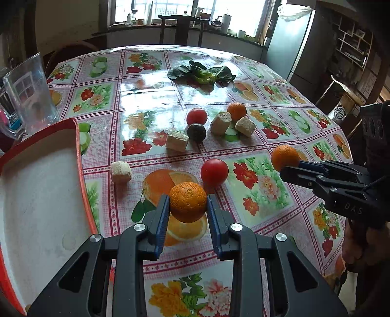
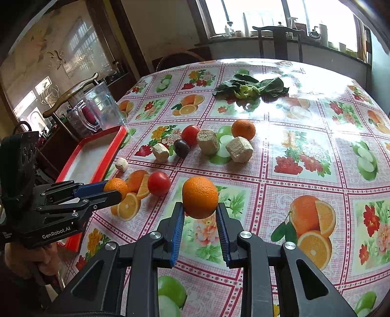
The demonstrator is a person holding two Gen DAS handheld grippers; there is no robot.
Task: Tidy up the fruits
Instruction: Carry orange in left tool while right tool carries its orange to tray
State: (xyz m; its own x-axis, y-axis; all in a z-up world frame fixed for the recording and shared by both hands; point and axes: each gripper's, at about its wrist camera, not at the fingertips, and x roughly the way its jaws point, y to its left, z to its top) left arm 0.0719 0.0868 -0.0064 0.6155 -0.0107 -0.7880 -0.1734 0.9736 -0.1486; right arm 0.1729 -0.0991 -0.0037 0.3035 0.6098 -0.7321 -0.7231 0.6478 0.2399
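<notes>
Two oranges are lifted off the table [image 1: 243, 61], one clamped in the left gripper [image 1: 188, 203] near the red tray [image 1: 79, 156] at the left edge, which lies bare, one in the right gripper [image 2: 199, 209]; five fruits remain mid-table, and only the right wrist view shows both grips side-on.

A clear glass pitcher [image 1: 29, 95] stands beside leafy greens [image 1: 202, 73] and a dark chair [image 1: 182, 28].

Both wrist cameras are looking down and forward along their jaws, close over the surface [image 1: 151, 102]; both are sharing its fruit-strewn middle and far window [image 2: 256, 14].
</notes>
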